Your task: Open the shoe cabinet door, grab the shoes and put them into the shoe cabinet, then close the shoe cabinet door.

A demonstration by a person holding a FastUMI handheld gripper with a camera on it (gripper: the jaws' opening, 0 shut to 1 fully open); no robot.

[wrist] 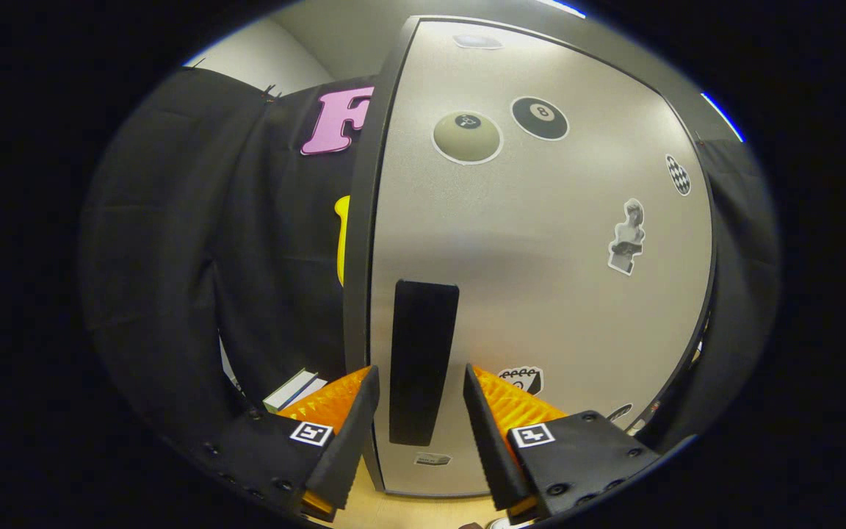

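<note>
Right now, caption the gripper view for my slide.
Open hand-held gripper straddles the black handle on the shut cabinet door.

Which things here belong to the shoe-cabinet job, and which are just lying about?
Job: cabinet door, shut; black handle, between the open gripper fingers.
Lying about: stickers on the door; book-like stack beside the cabinet.

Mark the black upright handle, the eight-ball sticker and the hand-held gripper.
Black upright bar handle (pixel 423 360): gripper view, mid-length of the bar, between the fingers.
Round black eight-ball sticker (pixel 540 117): gripper view, its centre, high on the grey cabinet door (pixel 540 308).
Hand-held gripper (pixel 421 386): gripper view, midway between its open fingertips.
</note>
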